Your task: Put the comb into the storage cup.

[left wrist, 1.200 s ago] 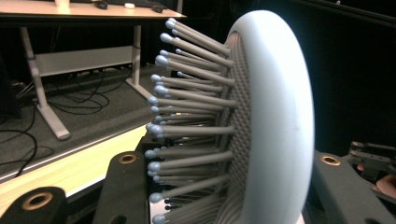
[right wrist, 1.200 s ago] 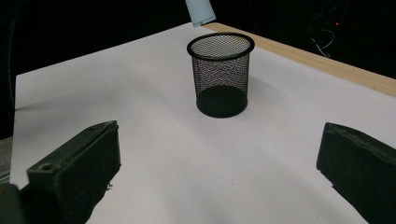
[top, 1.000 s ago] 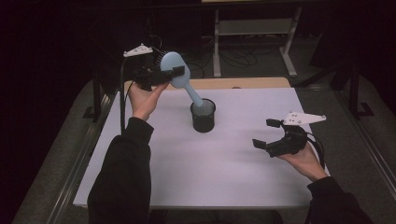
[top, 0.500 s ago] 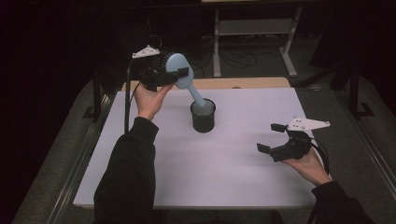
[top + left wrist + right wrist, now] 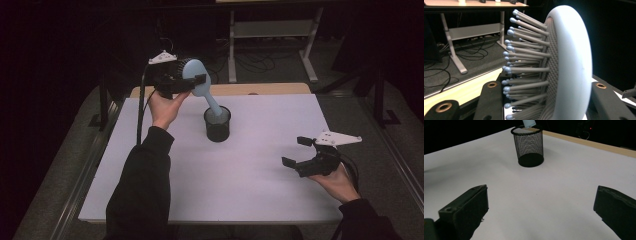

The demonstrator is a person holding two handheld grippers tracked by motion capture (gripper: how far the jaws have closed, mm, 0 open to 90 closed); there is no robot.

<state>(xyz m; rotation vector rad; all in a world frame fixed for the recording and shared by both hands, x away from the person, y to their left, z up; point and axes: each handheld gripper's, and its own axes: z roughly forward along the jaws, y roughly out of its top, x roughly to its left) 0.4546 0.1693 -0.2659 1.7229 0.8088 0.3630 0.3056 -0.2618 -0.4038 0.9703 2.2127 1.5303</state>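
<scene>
A light blue hairbrush leans over the table, and my left gripper is shut on its head. The brush's handle slants down to the right, its end inside a black mesh cup that stands upright on the white table. In the left gripper view the bristles of the hairbrush point left between the two jaws. My right gripper hovers low over the table's right side, open and holding nothing. In the right gripper view the mesh cup stands ahead, with the handle tip at its rim.
A wooden strip runs along the table's far edge. Beyond it stand a desk frame and floor cables. Metal rails flank the table on the left.
My left gripper has carried the brush head slightly to the right and nearer. My right gripper has drifted a little toward the near right. The cup has stayed put.
</scene>
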